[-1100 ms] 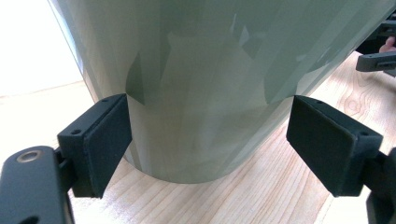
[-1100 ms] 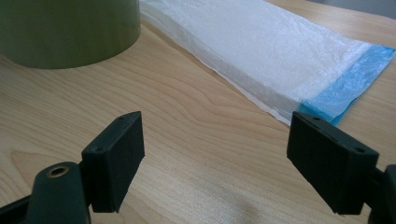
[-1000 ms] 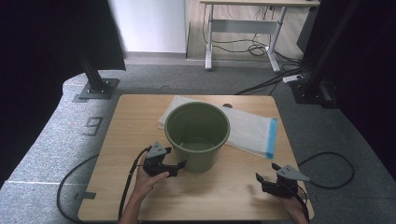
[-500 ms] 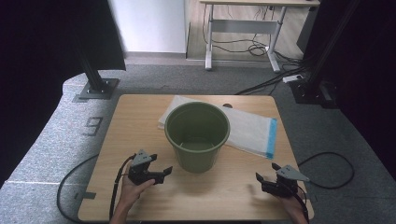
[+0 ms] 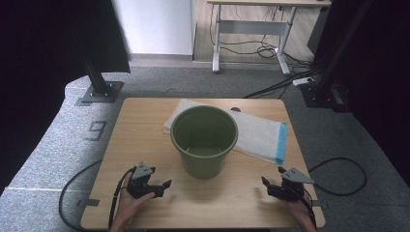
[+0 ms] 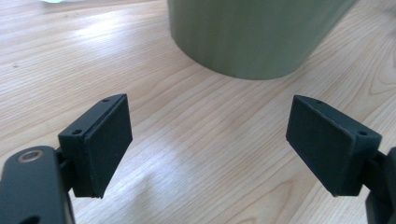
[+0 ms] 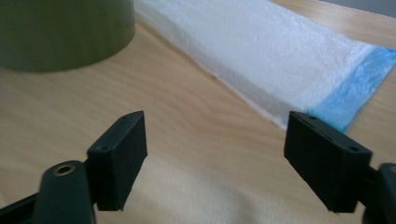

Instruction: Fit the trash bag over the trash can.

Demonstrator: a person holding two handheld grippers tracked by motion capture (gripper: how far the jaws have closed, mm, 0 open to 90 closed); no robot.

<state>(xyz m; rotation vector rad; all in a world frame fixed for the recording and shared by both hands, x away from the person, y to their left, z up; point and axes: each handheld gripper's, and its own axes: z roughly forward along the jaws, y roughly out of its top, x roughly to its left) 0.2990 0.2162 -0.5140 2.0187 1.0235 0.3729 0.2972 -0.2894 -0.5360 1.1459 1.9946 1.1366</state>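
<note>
An empty green bucket (image 5: 204, 140) stands upright in the middle of the wooden table (image 5: 145, 125). A white folded pad with a blue end (image 5: 258, 136) lies behind it to the right, partly under the bucket's outline. My left gripper (image 5: 162, 188) rests near the front left, open, with its jaws toward the bucket's base. In the left gripper view the gripper (image 6: 210, 140) holds nothing, and the bucket (image 6: 252, 32) stands a short way ahead. My right gripper (image 5: 267, 186) is open at the front right. In the right gripper view the gripper (image 7: 215, 149) faces the pad (image 7: 280, 56) and the bucket (image 7: 60, 32).
Cables trail from both grippers off the table's front corners. Grey carpet surrounds the table, with a black stand foot (image 5: 99, 92) at the back left and a desk frame (image 5: 251, 29) beyond.
My left gripper has drawn back from the bucket's base toward the front left of the table. The bucket, the pad and my right gripper have stayed put.
</note>
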